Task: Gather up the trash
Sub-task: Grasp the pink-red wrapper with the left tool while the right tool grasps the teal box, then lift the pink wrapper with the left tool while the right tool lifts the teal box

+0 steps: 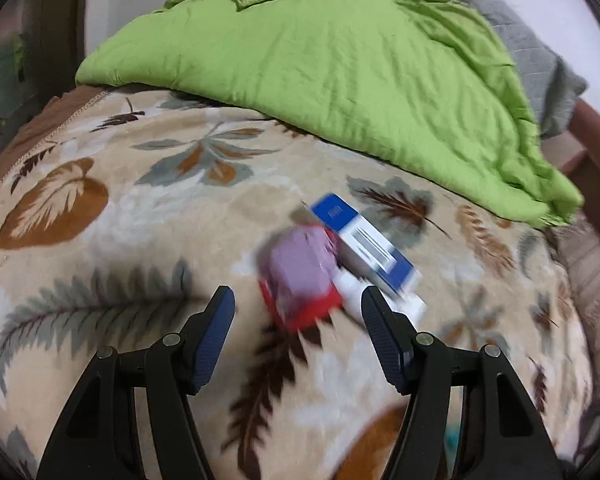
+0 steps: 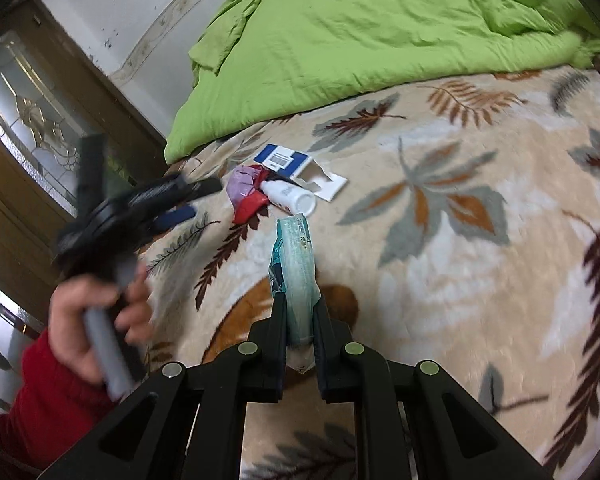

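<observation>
Two right fingers (image 2: 279, 320) clamp teal packet (image 2: 296, 264) between them.

The bed (image 2: 480, 280) is spread with a plush beige blanket (image 1: 140, 280) printed with large brown and grey leaves. A rumpled lime-green duvet (image 1: 340, 80) lies heaped across its far end, and a grey quilted cover (image 1: 540, 64) shows behind that. Near the middle of the blanket a small cluster of litter lies close together: a blue-and-white carton (image 2: 284, 158), torn open at one end, a white bottle (image 2: 290, 196) on its side just in front of it and touching the carton's flap, and a crumpled red-and-lilac wrapper (image 2: 246, 192) against the bottle's neck end.
</observation>
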### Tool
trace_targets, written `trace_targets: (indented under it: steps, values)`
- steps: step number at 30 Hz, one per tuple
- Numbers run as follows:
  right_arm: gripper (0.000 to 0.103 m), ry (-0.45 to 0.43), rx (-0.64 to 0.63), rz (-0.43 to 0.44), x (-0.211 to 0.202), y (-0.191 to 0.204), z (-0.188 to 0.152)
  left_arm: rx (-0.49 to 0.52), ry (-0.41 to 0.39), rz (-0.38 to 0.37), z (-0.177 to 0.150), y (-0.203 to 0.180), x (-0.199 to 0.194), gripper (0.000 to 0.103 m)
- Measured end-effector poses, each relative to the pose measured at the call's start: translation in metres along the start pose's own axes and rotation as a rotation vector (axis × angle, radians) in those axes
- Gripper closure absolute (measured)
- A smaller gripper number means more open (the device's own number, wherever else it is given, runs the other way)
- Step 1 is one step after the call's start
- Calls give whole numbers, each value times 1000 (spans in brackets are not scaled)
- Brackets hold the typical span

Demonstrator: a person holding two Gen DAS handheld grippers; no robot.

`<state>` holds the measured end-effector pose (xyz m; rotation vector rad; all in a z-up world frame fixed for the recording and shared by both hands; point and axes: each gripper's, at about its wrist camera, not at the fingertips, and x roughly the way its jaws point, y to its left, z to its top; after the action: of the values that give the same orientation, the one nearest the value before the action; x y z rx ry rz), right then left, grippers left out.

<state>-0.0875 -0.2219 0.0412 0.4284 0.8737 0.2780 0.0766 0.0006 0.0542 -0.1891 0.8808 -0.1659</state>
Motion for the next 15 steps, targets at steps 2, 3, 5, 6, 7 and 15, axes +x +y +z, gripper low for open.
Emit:
trace_targets:
  steps: [2, 3, 5, 6, 7, 15]
  values:
    - [91, 1, 6, -1, -1, -3, -3, 7, 8, 22, 7, -3, 17, 38]
    - [91, 1, 8, -2, -2, -4, -5, 3, 19, 33, 9, -2, 26, 39]
    - [91, 0, 18, 1, -4, -7, -8, -7, 36, 23, 12, 1, 40, 47]
    - [91, 0, 21, 3, -5, -9, -8, -7, 52, 19, 12, 2, 47, 60]
    - [91, 1, 21, 1, -5, -10, -10, -15, 67, 9, 12, 5, 52, 64]
    - [91, -4, 14, -15, -9, -8, -21, 34, 41, -39, -13, 5, 27, 69]
